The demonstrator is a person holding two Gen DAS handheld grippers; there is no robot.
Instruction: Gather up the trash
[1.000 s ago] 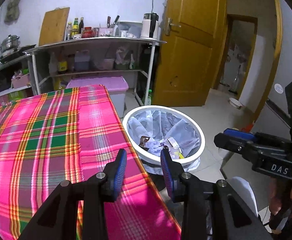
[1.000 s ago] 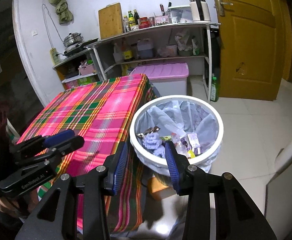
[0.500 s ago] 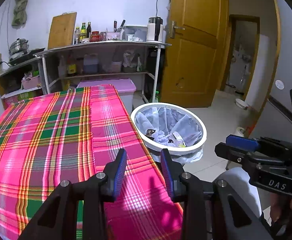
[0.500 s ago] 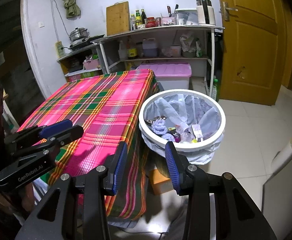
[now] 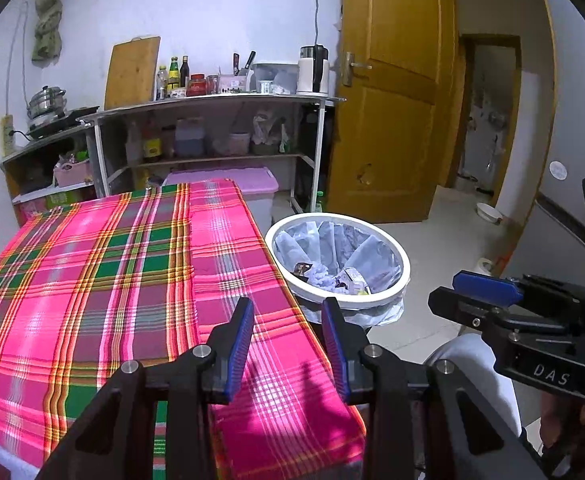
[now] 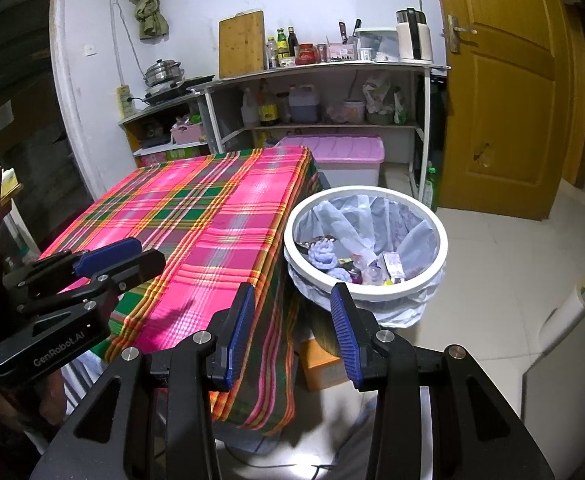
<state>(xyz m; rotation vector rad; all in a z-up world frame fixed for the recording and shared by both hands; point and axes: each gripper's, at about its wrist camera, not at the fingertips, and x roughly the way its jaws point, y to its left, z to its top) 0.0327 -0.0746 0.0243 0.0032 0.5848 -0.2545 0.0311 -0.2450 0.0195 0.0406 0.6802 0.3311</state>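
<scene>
Wrappers and purple scraps of trash (image 6: 344, 260) are lying inside the white lined bin (image 6: 440, 248) standing just right of the plaid-covered surface (image 5: 92, 280), while the left gripper (image 5: 288, 344) and right gripper (image 6: 292, 320) are hovering nearer, both released and empty.

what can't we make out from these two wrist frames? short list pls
- Trash bin bottom: in both views the rim, liner and trash on top hide what lies deeper.
- Wrappers in the bin: too small to read in either view.
- Under the table: the plaid cloth hides it in both views.
- Orange box under the table: right view only, mostly hidden by the cloth and right gripper.
- Left gripper base: cut off by the frame's bottom edge.
</scene>
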